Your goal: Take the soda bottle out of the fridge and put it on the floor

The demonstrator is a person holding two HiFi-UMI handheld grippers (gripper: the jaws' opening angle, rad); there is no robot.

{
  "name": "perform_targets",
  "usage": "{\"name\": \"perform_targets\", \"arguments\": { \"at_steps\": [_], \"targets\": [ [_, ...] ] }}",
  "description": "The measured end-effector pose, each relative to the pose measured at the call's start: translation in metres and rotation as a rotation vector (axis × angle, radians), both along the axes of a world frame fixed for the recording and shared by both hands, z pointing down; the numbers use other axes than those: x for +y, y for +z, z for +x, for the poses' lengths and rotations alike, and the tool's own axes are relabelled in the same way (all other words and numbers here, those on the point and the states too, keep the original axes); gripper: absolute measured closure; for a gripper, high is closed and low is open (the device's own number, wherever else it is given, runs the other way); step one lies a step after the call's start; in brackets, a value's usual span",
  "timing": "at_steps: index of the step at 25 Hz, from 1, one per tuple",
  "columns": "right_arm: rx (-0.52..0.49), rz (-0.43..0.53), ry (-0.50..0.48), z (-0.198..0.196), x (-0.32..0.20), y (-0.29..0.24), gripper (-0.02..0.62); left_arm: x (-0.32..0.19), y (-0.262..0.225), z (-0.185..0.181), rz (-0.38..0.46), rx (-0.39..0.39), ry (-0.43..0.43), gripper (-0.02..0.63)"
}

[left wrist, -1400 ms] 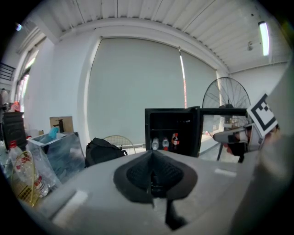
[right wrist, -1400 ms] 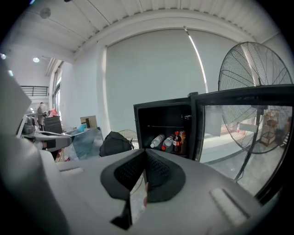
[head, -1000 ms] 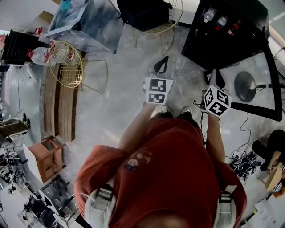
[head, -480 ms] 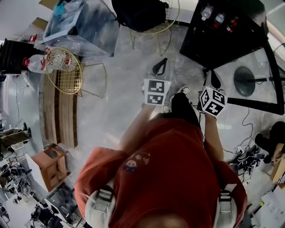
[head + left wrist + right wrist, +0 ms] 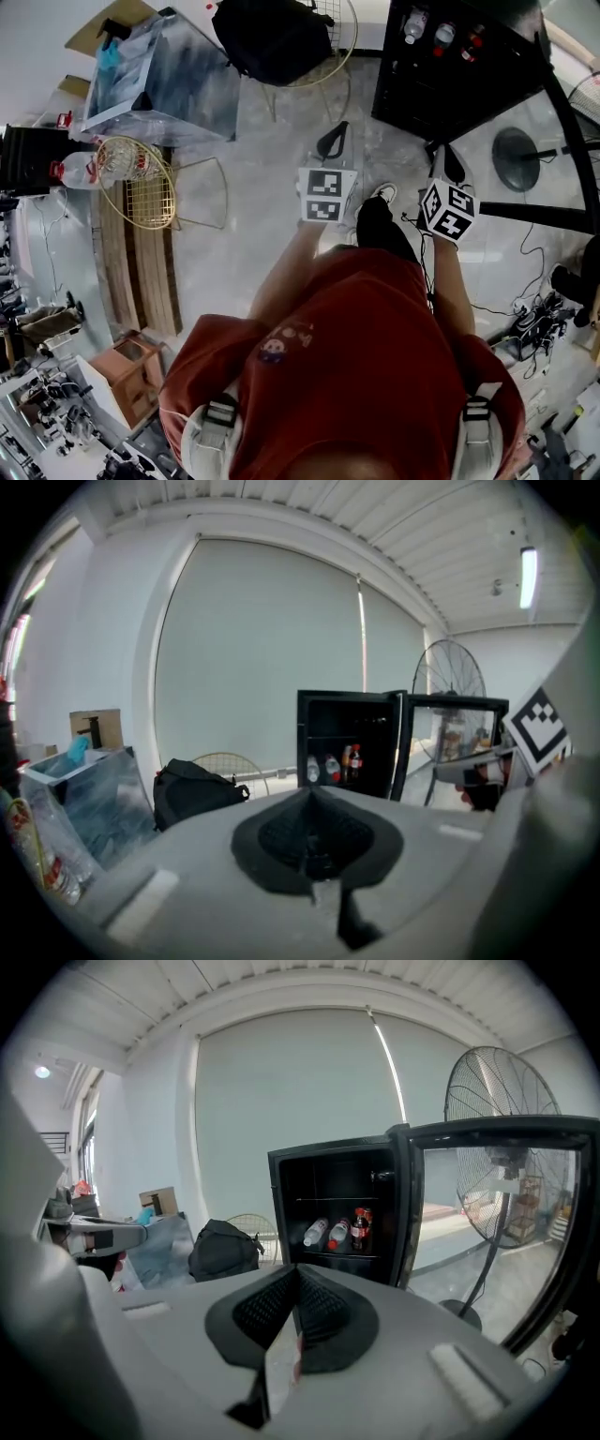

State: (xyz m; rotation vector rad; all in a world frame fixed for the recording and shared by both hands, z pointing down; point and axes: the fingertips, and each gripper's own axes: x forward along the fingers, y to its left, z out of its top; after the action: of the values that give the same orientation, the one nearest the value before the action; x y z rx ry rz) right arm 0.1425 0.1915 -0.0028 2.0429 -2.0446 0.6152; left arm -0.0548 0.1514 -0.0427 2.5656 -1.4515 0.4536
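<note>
Evidently pre-reach: left gripper (image 5: 334, 142) and right gripper (image 5: 452, 165), jaws together and empty, face the open black fridge (image 5: 441, 89), upper right, holding the red-capped soda bottle (image 5: 361, 1227).

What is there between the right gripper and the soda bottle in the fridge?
Nothing stands there. The head view shows only bare floor between the right gripper and the open fridge, and the right gripper view looks straight at the soda bottle.

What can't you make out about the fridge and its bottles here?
- Labels on the bottles: too small in every view.
- Bottom of the fridge: right gripper view, hidden behind the right gripper.
- Fridge shelves: head view, dark, cut by the top edge.
- Fan: right gripper view, cut by the picture's edge.
</note>
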Motion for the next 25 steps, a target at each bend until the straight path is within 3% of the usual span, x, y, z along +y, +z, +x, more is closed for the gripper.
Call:
{"name": "perform_targets", "arguments": {
  "at_steps": [11, 19, 25],
  "targets": [
    [-0.006, -0.010, 0.081, 0.057, -0.057, 0.010, 0.595, -0.073, 0.011, 0.067, -0.034, -0.020, 0.131, 0.606],
    [0.018, 0.002, 0.107, 0.111, -0.107, 0.011, 0.595, -0.134, 0.013, 0.126, -0.009, -0.046, 0.214, 0.606],
    [0.021, 0.010, 0.146, 0.120, -0.129, 0.012, 0.595, -0.167, 0.007, 0.146, 0.034, -0.054, 0.265, 0.606]
  ]
}}
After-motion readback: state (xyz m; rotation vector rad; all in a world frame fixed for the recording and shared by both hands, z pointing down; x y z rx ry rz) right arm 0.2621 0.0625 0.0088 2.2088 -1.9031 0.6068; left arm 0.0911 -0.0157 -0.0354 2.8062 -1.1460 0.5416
